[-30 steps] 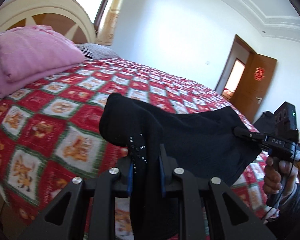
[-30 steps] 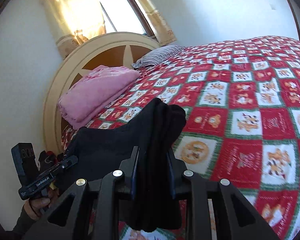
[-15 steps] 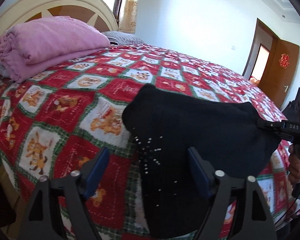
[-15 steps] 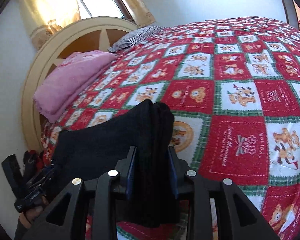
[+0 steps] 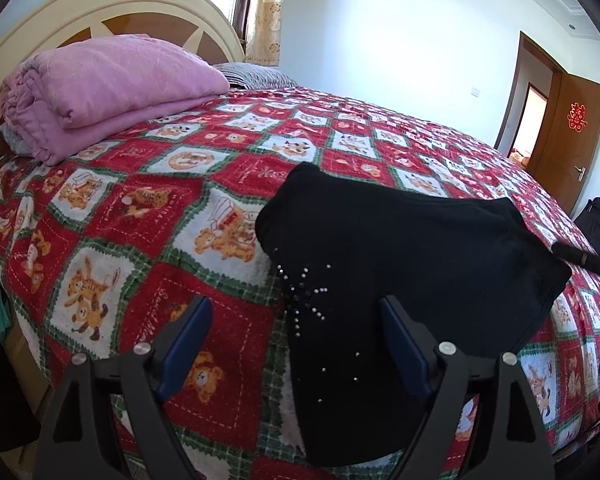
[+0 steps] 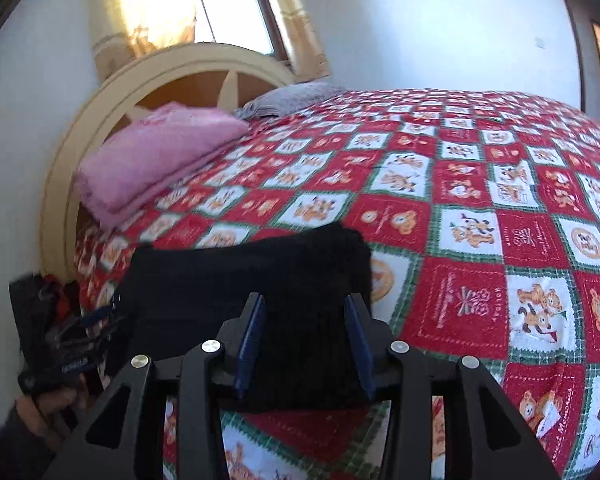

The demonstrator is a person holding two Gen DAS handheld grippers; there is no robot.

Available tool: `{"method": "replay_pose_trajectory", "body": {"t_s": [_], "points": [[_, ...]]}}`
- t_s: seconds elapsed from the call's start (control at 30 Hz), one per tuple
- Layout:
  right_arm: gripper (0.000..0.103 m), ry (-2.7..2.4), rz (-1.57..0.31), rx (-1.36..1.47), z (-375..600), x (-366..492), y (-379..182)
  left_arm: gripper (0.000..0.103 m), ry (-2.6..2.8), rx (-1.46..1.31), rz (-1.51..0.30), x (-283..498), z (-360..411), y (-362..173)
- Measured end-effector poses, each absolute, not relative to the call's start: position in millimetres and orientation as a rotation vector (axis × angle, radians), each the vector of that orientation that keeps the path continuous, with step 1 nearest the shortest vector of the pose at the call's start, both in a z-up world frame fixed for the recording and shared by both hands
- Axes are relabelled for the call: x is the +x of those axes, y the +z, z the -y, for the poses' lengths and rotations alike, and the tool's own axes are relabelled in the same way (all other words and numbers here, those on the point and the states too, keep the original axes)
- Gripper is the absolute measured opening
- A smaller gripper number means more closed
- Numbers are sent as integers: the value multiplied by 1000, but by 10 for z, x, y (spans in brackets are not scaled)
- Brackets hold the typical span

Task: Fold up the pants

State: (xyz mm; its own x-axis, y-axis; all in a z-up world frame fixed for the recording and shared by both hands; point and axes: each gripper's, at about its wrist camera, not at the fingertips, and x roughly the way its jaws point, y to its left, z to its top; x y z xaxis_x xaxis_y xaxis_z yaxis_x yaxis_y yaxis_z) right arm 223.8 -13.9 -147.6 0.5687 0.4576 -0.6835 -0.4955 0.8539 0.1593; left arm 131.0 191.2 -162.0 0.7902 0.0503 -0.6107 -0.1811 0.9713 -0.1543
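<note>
The black pants (image 5: 400,240), folded into a thick wad with small rhinestones near the front edge, lie on the red patchwork quilt (image 5: 140,208). My left gripper (image 5: 294,304) stands wide open over the studded corner, its blue pads clear of the cloth. In the right wrist view the pants (image 6: 228,280) fill the gap of my right gripper (image 6: 304,300). Its jaws are opening, with the cloth slack between the pads. The right gripper's tip (image 5: 580,258) shows at the pants' far corner. The left gripper (image 6: 72,360) appears blurred at the left, held by a hand (image 6: 48,404).
A folded pink blanket (image 5: 108,88) and a striped pillow (image 5: 256,76) lie by the cream headboard (image 5: 100,12). A wooden door (image 5: 568,128) and a black bag (image 5: 598,224) are beyond the bed's far side. The quilt's near edge drops off just below the grippers.
The left jaws sprang wide and let go of the pants. Both grippers sank, and the pants went from hanging between them to lying on the quilt. The right jaws widened.
</note>
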Motion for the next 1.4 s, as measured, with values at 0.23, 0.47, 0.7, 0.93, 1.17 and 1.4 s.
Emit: {"method": "replay_pose_trajectory", "body": {"t_s": [0.23,0.47,0.7,0.93,1.17,1.4], "points": [[44,451,-841,-93,243,2298,-1677,91,148,-190,-661,1282,-1894,-1606],[52,410,-802,-10,567,2118,-1391,91,207,-112,-619,1062,-1757,-1292],[60,386,-744,5,766,1657,-1025,98,238,-76,-513,772,-1635,-811],[66,420,-646,-11,729,1274,-578,103,234,-28,-441,611,-1489,-507],[68,452,-600,-56,607,1085,-451,103,230,-19,-429,555,-1407,-456],[68,458,-601,-57,599,1059,-452,103,228,-19,-431,534,-1369,-446]]}}
